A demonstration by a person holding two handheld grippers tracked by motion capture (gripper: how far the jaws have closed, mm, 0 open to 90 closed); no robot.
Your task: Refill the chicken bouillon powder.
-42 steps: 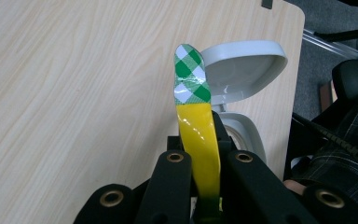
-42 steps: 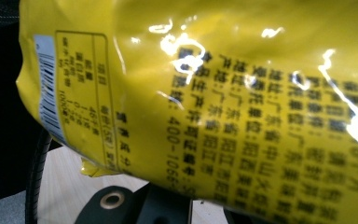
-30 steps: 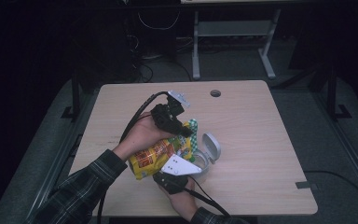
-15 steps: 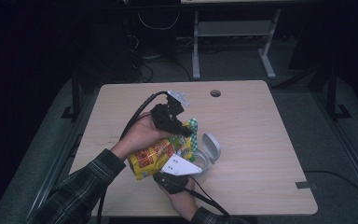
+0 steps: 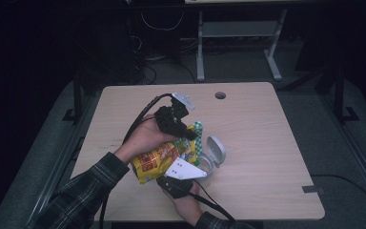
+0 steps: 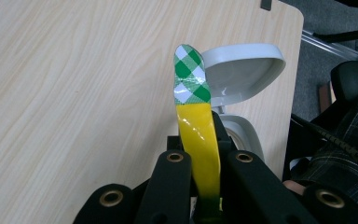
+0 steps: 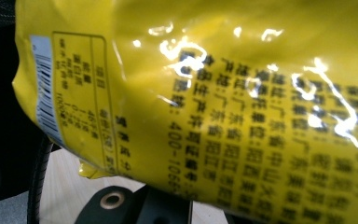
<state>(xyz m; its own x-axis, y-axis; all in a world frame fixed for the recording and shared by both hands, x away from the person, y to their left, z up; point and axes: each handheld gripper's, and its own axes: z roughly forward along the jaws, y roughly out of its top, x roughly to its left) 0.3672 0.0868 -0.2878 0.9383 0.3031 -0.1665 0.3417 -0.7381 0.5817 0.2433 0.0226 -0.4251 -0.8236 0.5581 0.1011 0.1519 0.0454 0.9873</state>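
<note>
A yellow snack bag (image 5: 155,161) hangs tilted over the near middle of the wooden table (image 5: 267,129), held between both grippers. My left gripper (image 5: 187,132) is shut on the bag's top seam, a yellow strip with a green-and-white checked end (image 6: 192,79) that sticks up between its jaws (image 6: 207,161). My right gripper (image 5: 174,180) sits under the bag's lower end. In the right gripper view the printed back of the bag (image 7: 223,93) covers the jaws (image 7: 168,207), and they appear shut on its bottom edge. A small white bin (image 5: 206,168) stands just right of the bag with its flip lid (image 6: 240,70) open.
A round cable hole (image 5: 220,95) sits near the table's far edge. Black cables trail from both grippers over the person's plaid sleeves. A metal frame and more cables stand on the dark floor beyond the table.
</note>
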